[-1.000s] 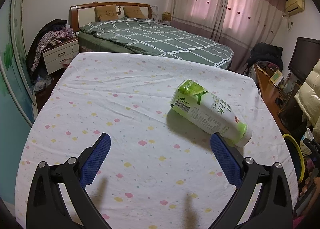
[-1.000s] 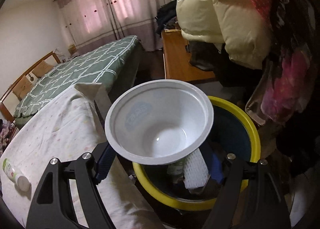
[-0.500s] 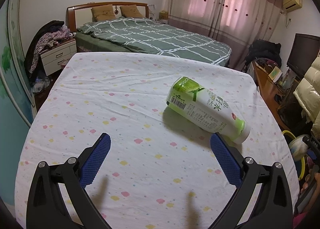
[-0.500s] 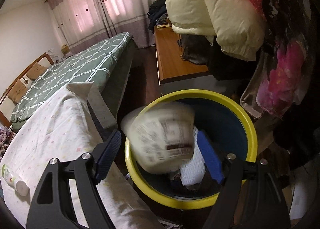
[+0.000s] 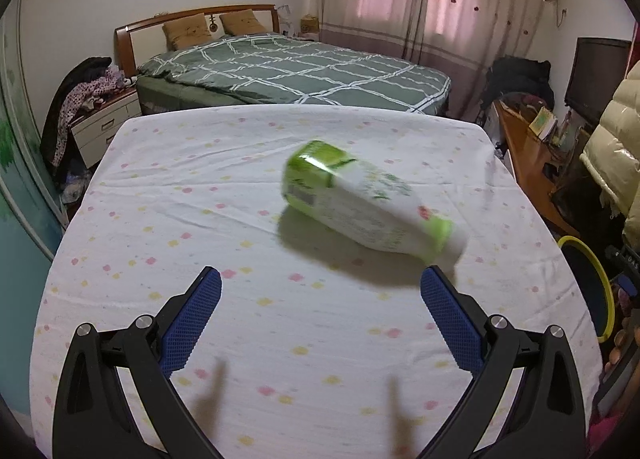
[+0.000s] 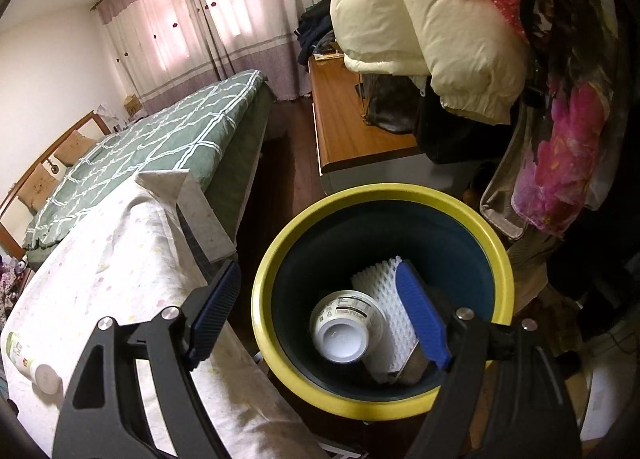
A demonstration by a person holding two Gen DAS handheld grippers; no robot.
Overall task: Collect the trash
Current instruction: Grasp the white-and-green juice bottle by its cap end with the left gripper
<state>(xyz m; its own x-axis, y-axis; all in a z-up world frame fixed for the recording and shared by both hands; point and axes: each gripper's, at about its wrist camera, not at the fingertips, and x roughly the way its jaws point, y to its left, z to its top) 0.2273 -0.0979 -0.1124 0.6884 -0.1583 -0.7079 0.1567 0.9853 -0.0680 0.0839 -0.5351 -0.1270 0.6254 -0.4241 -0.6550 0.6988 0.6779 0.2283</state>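
1. Bottle (image 5: 372,205): a green-and-white plastic drink bottle is seen lying on its side on the dotted sheet (image 5: 224,243), base toward the far side, white cap toward the near right. It is motion-blurred in the left wrist view. In the right wrist view the same bottle (image 6: 30,359) is seen at the far left edge, on the sheet, well apart from the bin.
2. Left gripper (image 5: 320,291): jaws are spread wide and nothing is held. The blue pads (image 5: 192,319) are positioned above the sheet, just short of the bottle; the right pad tip is near the cap. No contact with the bottle is visible.
3. Right gripper (image 6: 320,299): jaws are spread wide with nothing between them. It is held above the bin, with the right pad over the bin opening and the left pad over the gap between sheet edge and bin rim.
4. Bin (image 6: 276,251): a round yellow-rimmed bin with a dark blue interior is placed on the floor just beside the sheet-covered surface.
5. Bin contents: a white paper bowl (image 6: 346,333) is seen lying inside on its side, bottom facing up toward the camera, label printed on its wall. A white foam net sleeve (image 6: 380,287) is leaning beside it, touching it.
6. Background: a green checked bed (image 5: 296,71) is visible behind the sheet.
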